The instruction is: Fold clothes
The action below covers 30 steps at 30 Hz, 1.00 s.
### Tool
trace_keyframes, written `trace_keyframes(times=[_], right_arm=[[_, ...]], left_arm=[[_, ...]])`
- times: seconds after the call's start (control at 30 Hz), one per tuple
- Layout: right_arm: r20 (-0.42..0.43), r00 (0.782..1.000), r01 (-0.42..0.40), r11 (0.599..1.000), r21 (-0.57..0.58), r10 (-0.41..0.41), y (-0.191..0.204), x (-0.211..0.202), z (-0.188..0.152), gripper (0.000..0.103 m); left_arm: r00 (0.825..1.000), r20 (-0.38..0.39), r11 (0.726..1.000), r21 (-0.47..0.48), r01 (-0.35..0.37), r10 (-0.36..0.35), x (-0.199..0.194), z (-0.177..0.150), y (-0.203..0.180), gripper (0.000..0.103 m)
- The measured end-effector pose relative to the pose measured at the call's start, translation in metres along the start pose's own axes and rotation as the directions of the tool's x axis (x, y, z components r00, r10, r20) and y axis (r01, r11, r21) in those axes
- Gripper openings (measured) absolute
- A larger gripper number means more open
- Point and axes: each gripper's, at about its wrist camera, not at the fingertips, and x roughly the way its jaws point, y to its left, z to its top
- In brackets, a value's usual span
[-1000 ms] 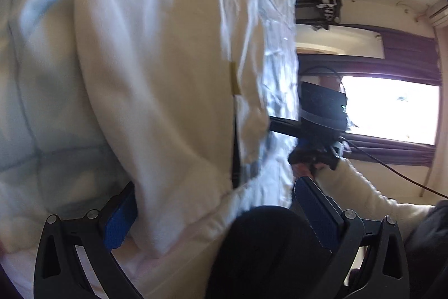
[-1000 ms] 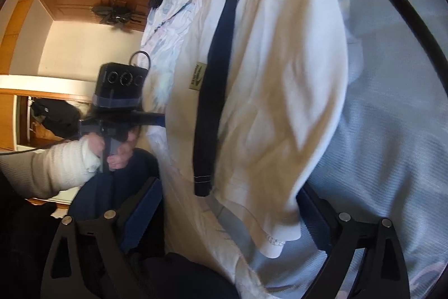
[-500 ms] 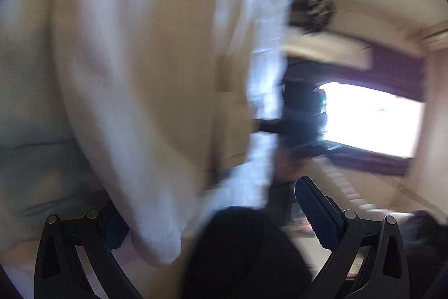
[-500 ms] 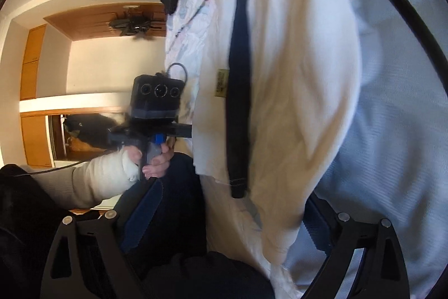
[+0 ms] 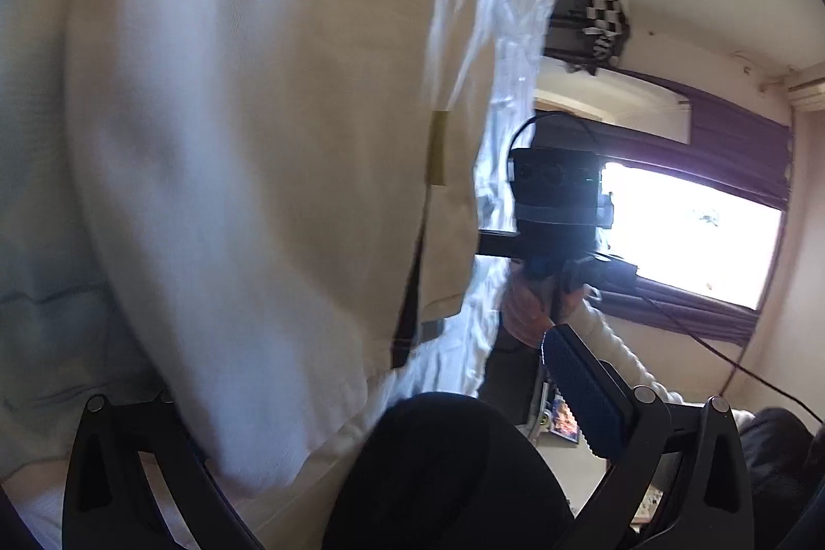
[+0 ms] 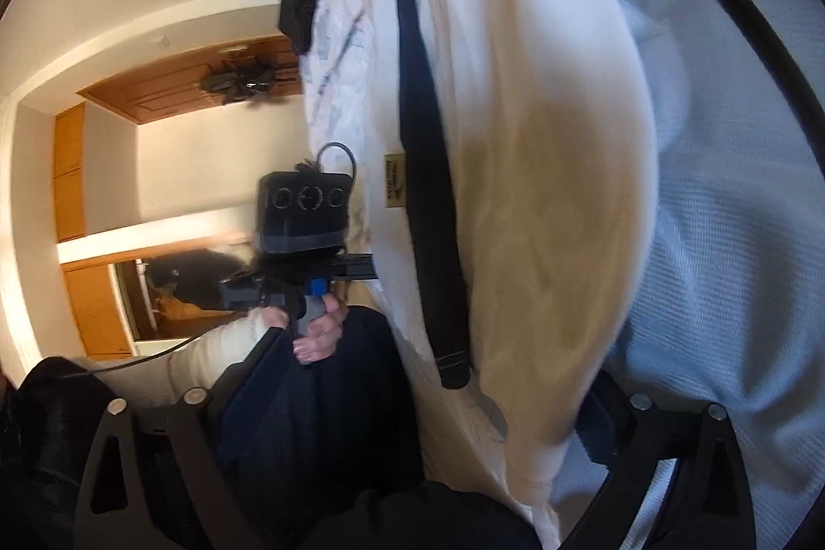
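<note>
Cream fabric fills both views: a cream garment point(image 5: 247, 168) hangs between the two hand-held grippers, with a dark navy strip point(image 6: 423, 168) running down it and a small olive label point(image 6: 393, 187) beside that strip. It drapes in front of pale blue bedding point(image 6: 732, 240). The left hand-held gripper point(image 5: 371, 421) has its fingers spread, one buried in the cloth's lower edge, the other point(image 5: 580, 387) clear of it; whether it pinches the cloth I cannot tell. The right hand-held gripper point(image 6: 412, 421) also stands spread, the garment's hem hanging between its fingers. Each camera sees the other tool held in a hand point(image 6: 314, 328) with a cream sleeve point(image 5: 619, 354). A bright window point(image 5: 686, 235) sits behind purple curtains point(image 5: 732, 132).
</note>
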Motion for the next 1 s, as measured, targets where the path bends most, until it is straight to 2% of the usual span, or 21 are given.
trace_keyframes(times=[0.37, 0.43, 0.53, 0.6, 0.67, 0.7, 0.73, 0.77, 0.8, 0.83, 0.87, 0.9, 0.93, 1.0], right_arm=[[0.006, 0.995, 0.096, 0.992, -0.087, -0.096, 0.004, 0.001, -0.007, 0.097], [0.022, 0.995, 0.095, 0.989, -0.11, -0.093, 0.005, 0.001, -0.01, 0.095], [0.02, 0.994, 0.108, 0.99, -0.095, -0.107, 0.003, -0.002, -0.009, 0.085], [0.01, 0.998, 0.066, 0.997, -0.037, -0.066, -0.003, -0.003, -0.006, 0.085], [0.0, 0.999, 0.047, 0.999, -0.007, -0.047, -0.008, -0.004, -0.003, 0.08], [-0.007, 0.999, 0.052, 0.999, -0.002, -0.052, -0.01, -0.003, -0.002, 0.07], [-0.015, 0.997, 0.072, 0.997, -0.002, -0.072, -0.012, -0.003, -0.002, 0.054], [-0.018, 0.996, 0.089, 0.996, 0.001, -0.089, -0.015, -0.004, -0.002, 0.046], [-0.022, 0.994, 0.107, 0.994, 0.004, -0.107, -0.018, -0.004, -0.002, 0.033], [-0.025, 0.992, 0.124, 0.992, 0.007, -0.124, -0.021, -0.004, -0.001, 0.026], [-0.028, 0.99, 0.135, 0.991, 0.009, -0.135, -0.023, -0.005, -0.001, 0.024], [-0.029, 0.99, 0.141, 0.99, 0.007, -0.141, -0.024, -0.005, -0.002, 0.017], [-0.03, 0.988, 0.154, 0.988, -0.001, -0.154, -0.025, -0.005, -0.002, 0.008], [-0.022, 0.986, 0.164, 0.986, -0.011, -0.164, -0.025, -0.006, -0.003, 0.007]], left_arm=[[0.999, -0.019, 0.999, 0.018, -0.03, 0.031, 0.003, -0.001, 0.0, 0.103], [0.998, -0.053, 0.999, 0.019, -0.028, 0.029, 0.005, -0.003, 0.0, 0.103], [0.994, -0.109, 0.999, -0.043, -0.002, -0.003, 0.005, -0.007, 0.009, 0.103], [0.997, -0.073, 0.995, -0.091, 0.028, -0.035, 0.001, -0.006, 0.016, 0.103], [0.996, -0.025, 0.987, -0.143, 0.079, -0.084, -0.003, -0.005, 0.022, 0.103], [0.994, -0.01, 0.981, -0.163, 0.105, -0.108, -0.004, -0.004, 0.024, 0.103], [0.993, -0.009, 0.979, -0.169, 0.114, -0.117, -0.004, -0.003, 0.025, 0.102], [0.994, -0.012, 0.98, -0.172, 0.101, -0.105, -0.004, -0.003, 0.026, 0.098], [0.997, -0.019, 0.982, -0.173, 0.074, -0.079, -0.003, -0.003, 0.026, 0.094], [0.999, -0.036, 0.985, -0.171, 0.018, -0.025, -0.002, -0.002, 0.026, 0.078], [0.998, -0.046, 0.983, -0.18, -0.044, 0.036, 0.0, -0.003, 0.028, 0.042], [0.994, -0.056, 0.976, -0.192, -0.107, 0.098, 0.001, -0.004, 0.032, 0.018], [0.988, -0.059, 0.963, -0.221, -0.155, 0.145, 0.0, -0.005, 0.039, 0.006], [0.996, -0.035, 0.955, -0.282, -0.094, 0.087, -0.002, -0.007, 0.048, 0.006]])
